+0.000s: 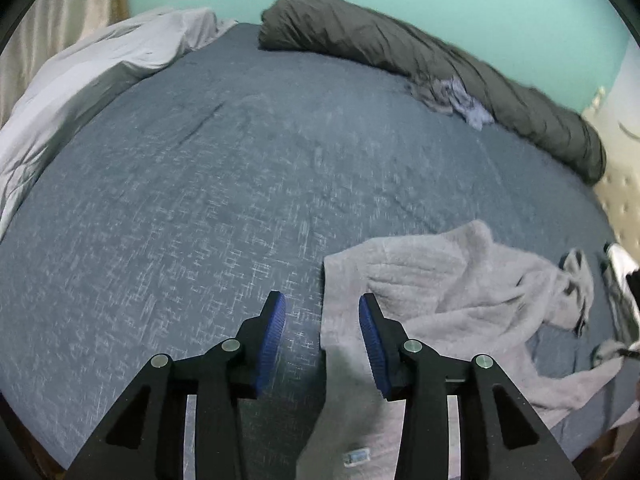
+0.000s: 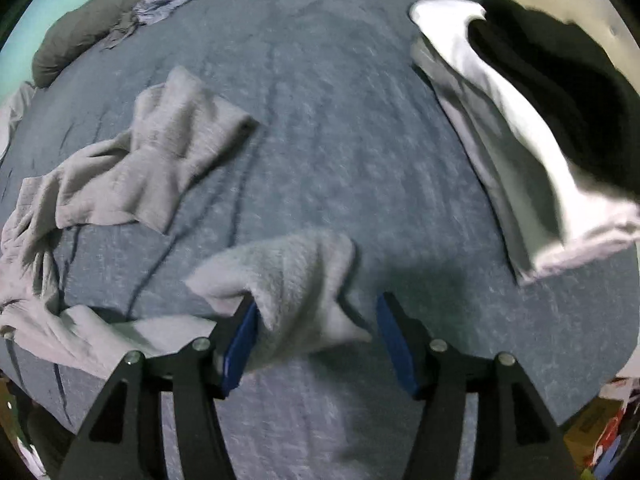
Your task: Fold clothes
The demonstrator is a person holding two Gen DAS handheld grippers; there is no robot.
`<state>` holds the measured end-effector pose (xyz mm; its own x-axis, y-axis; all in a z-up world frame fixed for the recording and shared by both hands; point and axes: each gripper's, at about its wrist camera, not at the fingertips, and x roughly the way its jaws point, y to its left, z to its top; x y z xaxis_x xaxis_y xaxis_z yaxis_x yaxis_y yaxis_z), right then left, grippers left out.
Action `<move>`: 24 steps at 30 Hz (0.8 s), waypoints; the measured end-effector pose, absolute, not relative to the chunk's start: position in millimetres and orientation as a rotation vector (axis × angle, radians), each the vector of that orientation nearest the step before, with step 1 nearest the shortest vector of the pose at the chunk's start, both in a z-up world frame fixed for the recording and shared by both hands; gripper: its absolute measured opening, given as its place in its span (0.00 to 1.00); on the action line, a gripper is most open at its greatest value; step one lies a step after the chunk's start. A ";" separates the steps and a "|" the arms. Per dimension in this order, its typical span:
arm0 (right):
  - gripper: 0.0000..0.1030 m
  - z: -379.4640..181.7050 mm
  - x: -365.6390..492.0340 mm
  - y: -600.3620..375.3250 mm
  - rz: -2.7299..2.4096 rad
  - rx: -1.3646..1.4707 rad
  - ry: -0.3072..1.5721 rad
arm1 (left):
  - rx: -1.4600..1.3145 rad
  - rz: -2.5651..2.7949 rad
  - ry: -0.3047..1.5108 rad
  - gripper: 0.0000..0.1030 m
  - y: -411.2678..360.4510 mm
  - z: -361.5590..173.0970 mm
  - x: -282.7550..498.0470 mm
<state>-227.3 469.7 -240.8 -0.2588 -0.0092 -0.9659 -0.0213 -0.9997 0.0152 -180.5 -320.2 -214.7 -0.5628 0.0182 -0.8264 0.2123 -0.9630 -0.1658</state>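
Both my left gripper [image 1: 322, 312] and right gripper [image 2: 316, 312] gape, pads clear of the grey garment [image 1: 440, 280], letting it lie on the bed [image 1: 200, 200].

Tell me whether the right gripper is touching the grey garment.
Touching. The right wrist view shows the grey garment draped against one blue pad of the right gripper; the jaws stand open, the other pad clear.
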 end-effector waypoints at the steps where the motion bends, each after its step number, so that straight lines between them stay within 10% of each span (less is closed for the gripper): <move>1: 0.66 -240.5 -226.1 476.8 2.480 -1.915 0.060 | 1.421 -2.653 0.378 0.41 -320.2 -219.6 -182.9; 24: 0.69 -220.5 -271.7 383.7 2.828 -1.910 0.065 | 1.505 -2.592 0.396 0.51 -312.1 -266.4 -227.2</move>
<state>-271.7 383.7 -220.5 -0.3485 -0.2428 -0.9053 0.2012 -0.9627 0.1808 -227.2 -312.1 -266.4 -0.4994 0.0287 -0.8659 0.2310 -0.9589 -0.1650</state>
